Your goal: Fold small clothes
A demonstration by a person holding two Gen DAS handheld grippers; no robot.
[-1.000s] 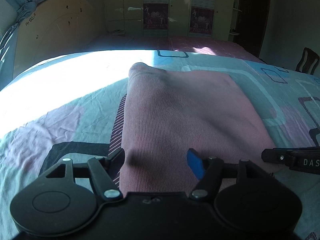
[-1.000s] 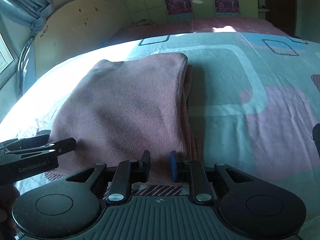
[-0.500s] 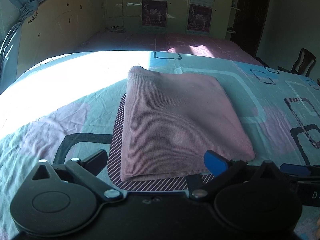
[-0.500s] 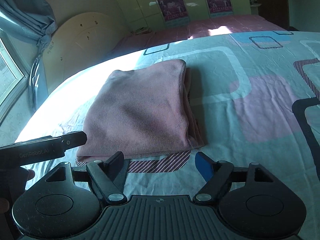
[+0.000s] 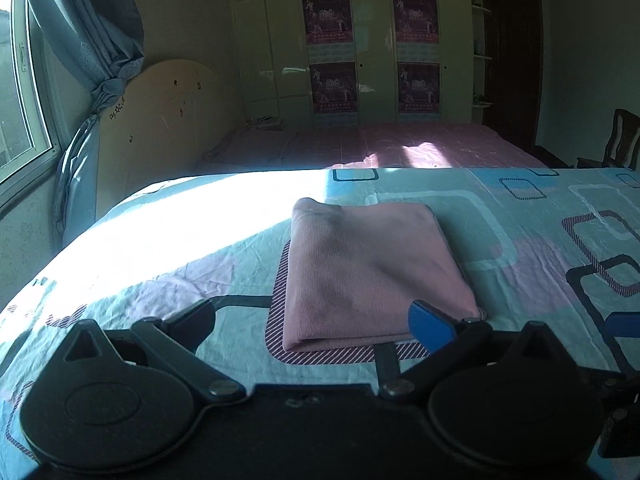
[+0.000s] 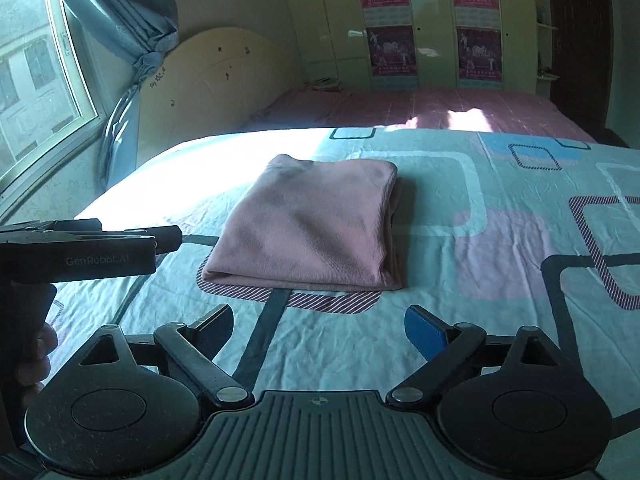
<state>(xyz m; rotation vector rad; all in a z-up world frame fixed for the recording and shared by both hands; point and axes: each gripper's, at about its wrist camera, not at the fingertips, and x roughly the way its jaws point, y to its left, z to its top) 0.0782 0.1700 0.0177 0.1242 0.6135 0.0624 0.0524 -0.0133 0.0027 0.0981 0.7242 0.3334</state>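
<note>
Pink ribbed cloth, the folded garment (image 6: 308,224) lies flat on the bedsheet (image 6: 500,320), a neat rectangle with its thick fold along the near edge. From the right wrist view we see it at 12 o'clock, apart from our right gripper (image 6: 318,330), whose fingers stand wide, gripping nothing. From the left wrist view the garment (image 5: 372,276) sits at 1 o'clock ahead of our left gripper (image 5: 316,320), also spread wide and empty; its blue fingertip (image 5: 430,326) overlaps the cloth's near right corner in the picture, though we cannot tell whether they touch. Our left gripper (image 6: 168,238) shows side-on at 9 o'clock in the right view, held level above the sheet, our fingers (image 6: 38,360) wrapped round its handle.
</note>
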